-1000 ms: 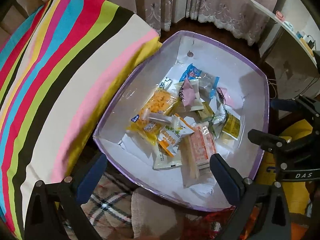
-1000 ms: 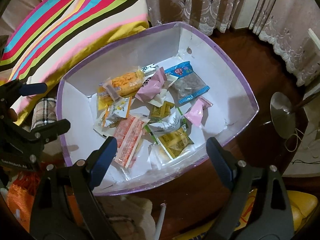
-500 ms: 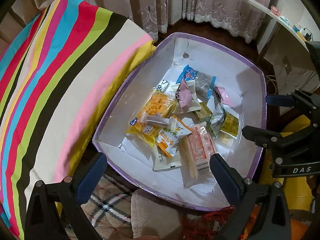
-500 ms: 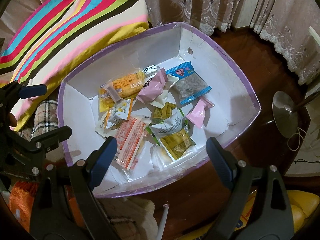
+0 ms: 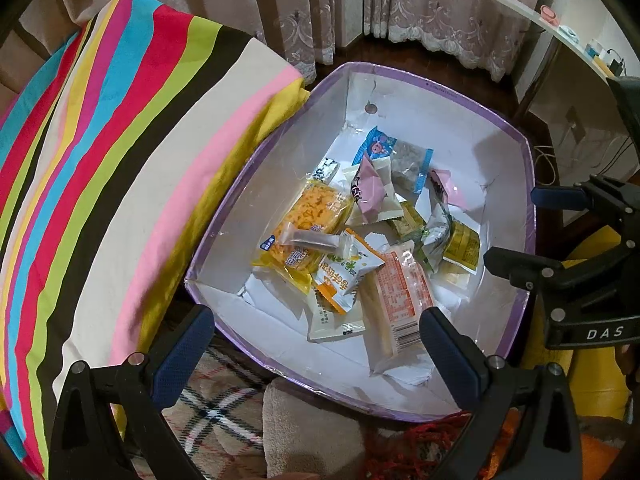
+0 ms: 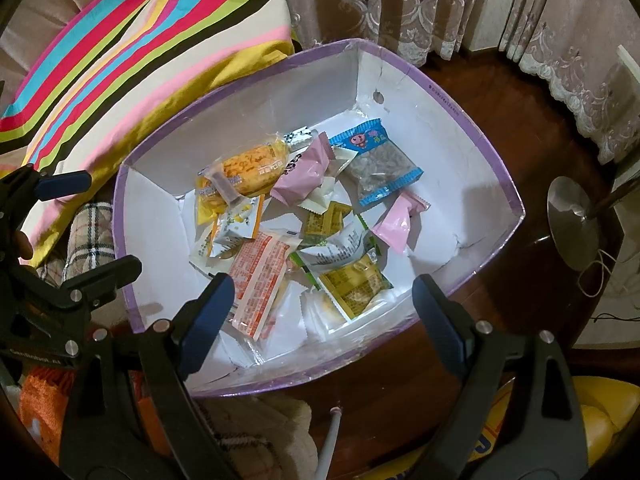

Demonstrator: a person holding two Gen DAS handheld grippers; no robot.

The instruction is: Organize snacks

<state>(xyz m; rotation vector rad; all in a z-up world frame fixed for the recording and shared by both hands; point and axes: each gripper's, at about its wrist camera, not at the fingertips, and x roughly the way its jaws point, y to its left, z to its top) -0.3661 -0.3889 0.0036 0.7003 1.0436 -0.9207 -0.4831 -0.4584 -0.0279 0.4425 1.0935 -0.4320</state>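
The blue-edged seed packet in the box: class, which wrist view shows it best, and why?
The right wrist view: the blue-edged seed packet lies flat and almost wholly uncovered there, clear window and cartoon top visible. In the left wrist view the packet sits farther back, smaller, with a pink wrapper overlapping its near side.

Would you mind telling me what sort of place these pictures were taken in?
Most likely a room in a home, perhaps a living room or bedroom: lace-trimmed curtains hang to a dark wooden floor, a striped cushion lies beside the purple-rimmed snack box, and plaid fabric lies below.
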